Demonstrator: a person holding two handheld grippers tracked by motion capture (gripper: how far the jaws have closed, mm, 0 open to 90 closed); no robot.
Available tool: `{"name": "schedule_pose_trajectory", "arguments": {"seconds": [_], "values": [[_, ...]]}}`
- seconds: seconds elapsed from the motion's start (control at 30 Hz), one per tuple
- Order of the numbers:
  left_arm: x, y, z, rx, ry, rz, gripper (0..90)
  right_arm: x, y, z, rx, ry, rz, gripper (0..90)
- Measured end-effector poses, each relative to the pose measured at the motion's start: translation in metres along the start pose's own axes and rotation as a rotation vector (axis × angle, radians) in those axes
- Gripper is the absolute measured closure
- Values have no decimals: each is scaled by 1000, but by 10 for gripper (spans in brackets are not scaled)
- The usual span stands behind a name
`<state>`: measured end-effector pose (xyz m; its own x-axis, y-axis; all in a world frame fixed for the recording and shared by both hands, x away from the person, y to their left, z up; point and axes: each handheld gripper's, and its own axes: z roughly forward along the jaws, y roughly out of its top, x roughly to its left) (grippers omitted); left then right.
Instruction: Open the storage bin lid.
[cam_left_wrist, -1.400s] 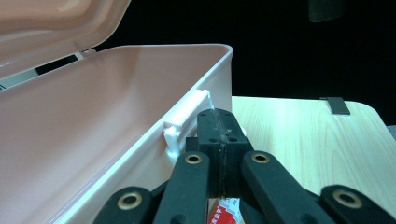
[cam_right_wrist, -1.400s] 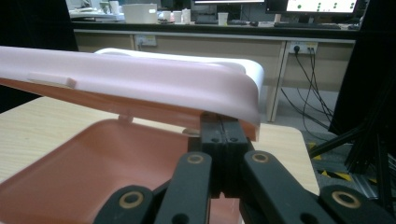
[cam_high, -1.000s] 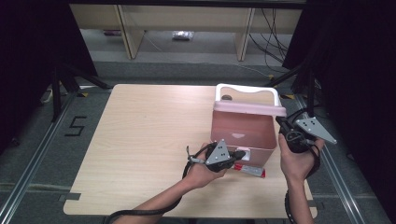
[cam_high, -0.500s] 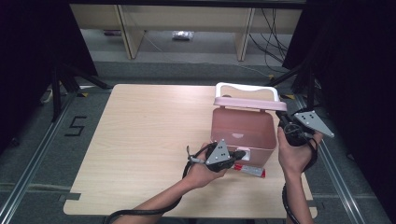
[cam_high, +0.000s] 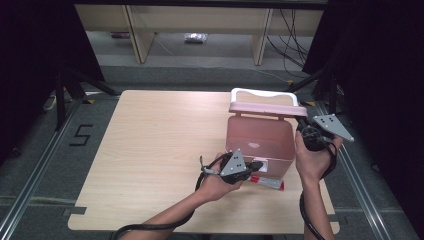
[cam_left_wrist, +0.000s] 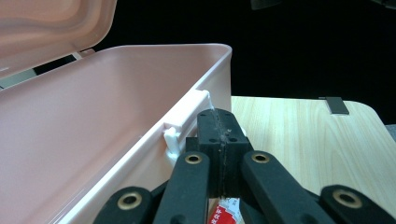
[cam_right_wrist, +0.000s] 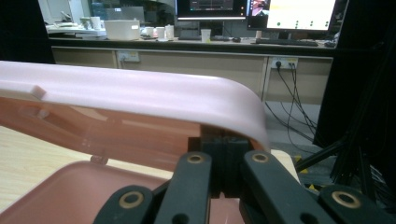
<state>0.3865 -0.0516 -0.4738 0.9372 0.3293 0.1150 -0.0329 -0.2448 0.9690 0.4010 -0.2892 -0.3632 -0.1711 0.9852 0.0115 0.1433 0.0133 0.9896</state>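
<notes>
Pink plastic lunch box (cam_high: 257, 137) judged light, rigid, slippery. Lid (cam_right_wrist: 140, 95) propped by right gripper (cam_high: 306, 131), jaws closed. Left gripper (cam_high: 256, 165) closed, pressed at latch (cam_left_wrist: 184, 121); rim best gripped.

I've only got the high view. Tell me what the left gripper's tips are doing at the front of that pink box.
Observer: The left gripper is shut with nothing between its jaws. Its tips sit right beside the white latch on the pink box. I cannot tell whether they touch it.
Operator: Now the right one.
Observer: The right gripper is shut too, with its tips tucked under the rounded corner of the raised lid.
Operator: Report what's inside the box.
Observer: The part of the inside that the left gripper view shows is bare pink.
</notes>
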Motion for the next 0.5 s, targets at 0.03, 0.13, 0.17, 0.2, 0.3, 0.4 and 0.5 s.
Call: {"name": "schedule_pose_trajectory", "arguments": {"seconds": [0.03,0.13,0.17,0.2,0.3,0.4,0.5], "values": [[0,0,0,0,0,1,898,-1,1,2,-7,-1,-16,900],[0,0,0,-1,-1,0,898,-1,2,4,6,-2,-15,900],[0,0,0,-1,-1,0,898,-1,2,6,-10,-2,-18,900],[0,0,0,-1,-1,0,898,0,2,6,-3,-9,-4,900],[0,0,0,-1,-1,2,898,-1,4,8,-5,-13,-13,900],[0,0,0,-1,0,1,898,-2,5,10,-5,-16,-10,900],[0,0,0,-1,0,0,898,-3,7,12,-3,-18,-21,900]]}}
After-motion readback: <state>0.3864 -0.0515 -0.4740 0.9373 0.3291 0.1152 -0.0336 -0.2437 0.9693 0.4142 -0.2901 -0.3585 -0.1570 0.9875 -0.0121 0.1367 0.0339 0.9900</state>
